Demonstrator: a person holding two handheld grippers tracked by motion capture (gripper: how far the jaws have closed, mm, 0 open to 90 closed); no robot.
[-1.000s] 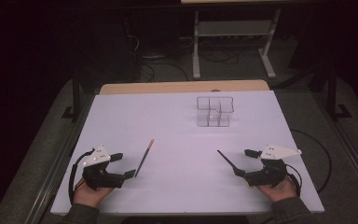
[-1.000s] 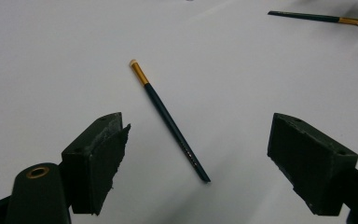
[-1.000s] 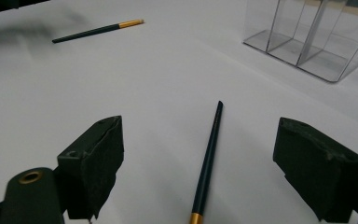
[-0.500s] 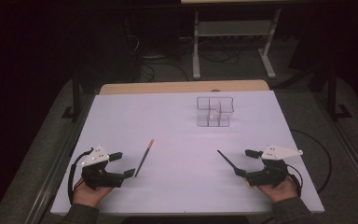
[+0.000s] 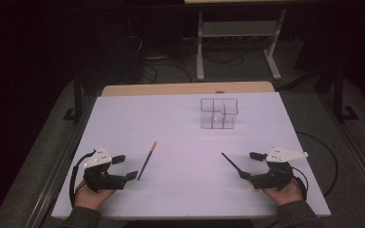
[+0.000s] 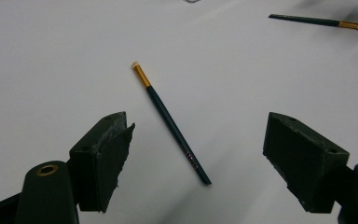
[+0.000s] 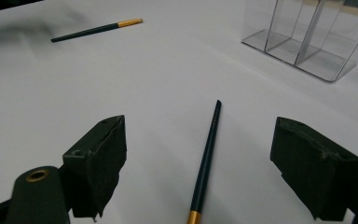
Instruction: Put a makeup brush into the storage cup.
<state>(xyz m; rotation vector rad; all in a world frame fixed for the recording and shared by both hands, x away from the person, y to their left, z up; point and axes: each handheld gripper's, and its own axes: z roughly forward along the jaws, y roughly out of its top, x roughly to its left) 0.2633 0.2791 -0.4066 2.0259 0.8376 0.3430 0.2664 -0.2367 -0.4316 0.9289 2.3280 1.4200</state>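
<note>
Two makeup brushes lie flat on the white table (image 5: 123, 123), one before each gripper. The left brush (image 6: 170, 122) lies between the spread jaws of the released left gripper (image 5: 125, 167), bristles toward eleven o'clock. The right brush (image 7: 206, 163) lies between the equally wide jaws of the right gripper (image 5: 250, 166), handle tip toward twelve. Each gripper should probably drop straight down and pinch mid-handle, square across the shaft, so it doesn't roll. Farther off, toward twelve o'clock, stands the clear divided organizer (image 5: 219, 113), apparently empty.

A dark brush (image 7: 206, 161) lies flat between the two black jaws, which stand wide apart. A clear box (image 7: 307, 37) sits farther off. Another brush (image 7: 95, 29) lies far away.
</note>
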